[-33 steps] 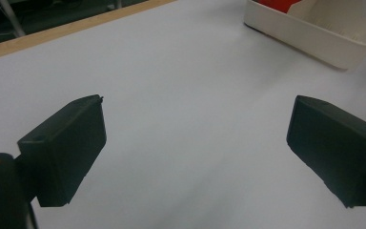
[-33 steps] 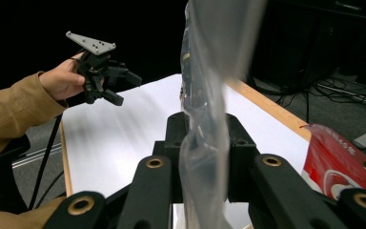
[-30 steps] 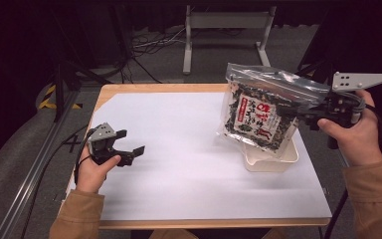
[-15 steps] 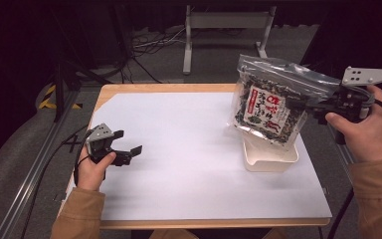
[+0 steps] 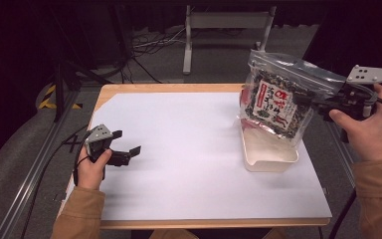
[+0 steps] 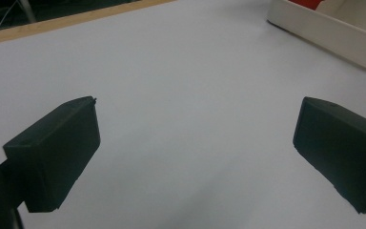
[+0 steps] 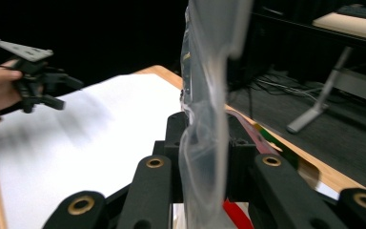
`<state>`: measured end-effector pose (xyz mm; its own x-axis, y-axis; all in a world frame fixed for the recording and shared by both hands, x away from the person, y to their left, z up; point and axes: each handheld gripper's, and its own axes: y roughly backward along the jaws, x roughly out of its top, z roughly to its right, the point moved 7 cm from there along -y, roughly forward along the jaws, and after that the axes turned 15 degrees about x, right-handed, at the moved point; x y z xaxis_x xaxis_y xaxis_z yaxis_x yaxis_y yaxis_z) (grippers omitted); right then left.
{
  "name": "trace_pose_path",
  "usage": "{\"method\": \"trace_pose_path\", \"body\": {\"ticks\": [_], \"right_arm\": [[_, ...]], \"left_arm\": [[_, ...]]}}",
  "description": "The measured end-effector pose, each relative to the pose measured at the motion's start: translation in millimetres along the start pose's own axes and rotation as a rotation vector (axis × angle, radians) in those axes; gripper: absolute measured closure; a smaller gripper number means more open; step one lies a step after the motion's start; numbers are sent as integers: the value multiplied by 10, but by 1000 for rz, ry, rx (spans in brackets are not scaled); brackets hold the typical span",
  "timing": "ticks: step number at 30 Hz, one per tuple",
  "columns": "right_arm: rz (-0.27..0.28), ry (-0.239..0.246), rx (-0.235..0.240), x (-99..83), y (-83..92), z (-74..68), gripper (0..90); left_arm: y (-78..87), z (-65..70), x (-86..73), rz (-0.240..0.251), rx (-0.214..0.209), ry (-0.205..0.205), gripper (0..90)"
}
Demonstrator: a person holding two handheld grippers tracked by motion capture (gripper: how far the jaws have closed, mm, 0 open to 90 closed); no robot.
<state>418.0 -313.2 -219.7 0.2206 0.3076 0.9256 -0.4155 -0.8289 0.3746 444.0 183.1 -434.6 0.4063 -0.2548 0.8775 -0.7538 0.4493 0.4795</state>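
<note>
- Gripping the clear bag [image 5: 278, 99] of dark snacks by its edge, your right gripper [image 5: 312, 102] holds it in the air above the white tray [image 5: 268, 159] at the table's right side.
- Your left gripper [image 5: 129, 152] rests released on the white table [image 5: 189, 149], well apart from the tray, jaws wide with nothing between.

The bag [image 5: 281, 102] is clear plastic, showing dark speckled contents and a white label with red print. The tray [image 5: 271, 159] is cream-white. The bench [image 5: 179, 149] has a white top edged in pale wood. Both sleeves are tan.
</note>
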Motion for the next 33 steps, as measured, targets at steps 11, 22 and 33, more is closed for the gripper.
{"method": "trace_pose_path", "body": {"ticks": [11,22,33], "right_arm": [[-6,-19,-55,-117,0,99,758],[-14,-43,-86,-277,-55,182,758],[-37,-71,-92,-456,-128,243,757]], "left_arm": [[1,-29,-5,-2,0,30,30],[4,-40,-12,-2,-1,21,30],[1,-36,-22,-7,-9,27,30]]}}
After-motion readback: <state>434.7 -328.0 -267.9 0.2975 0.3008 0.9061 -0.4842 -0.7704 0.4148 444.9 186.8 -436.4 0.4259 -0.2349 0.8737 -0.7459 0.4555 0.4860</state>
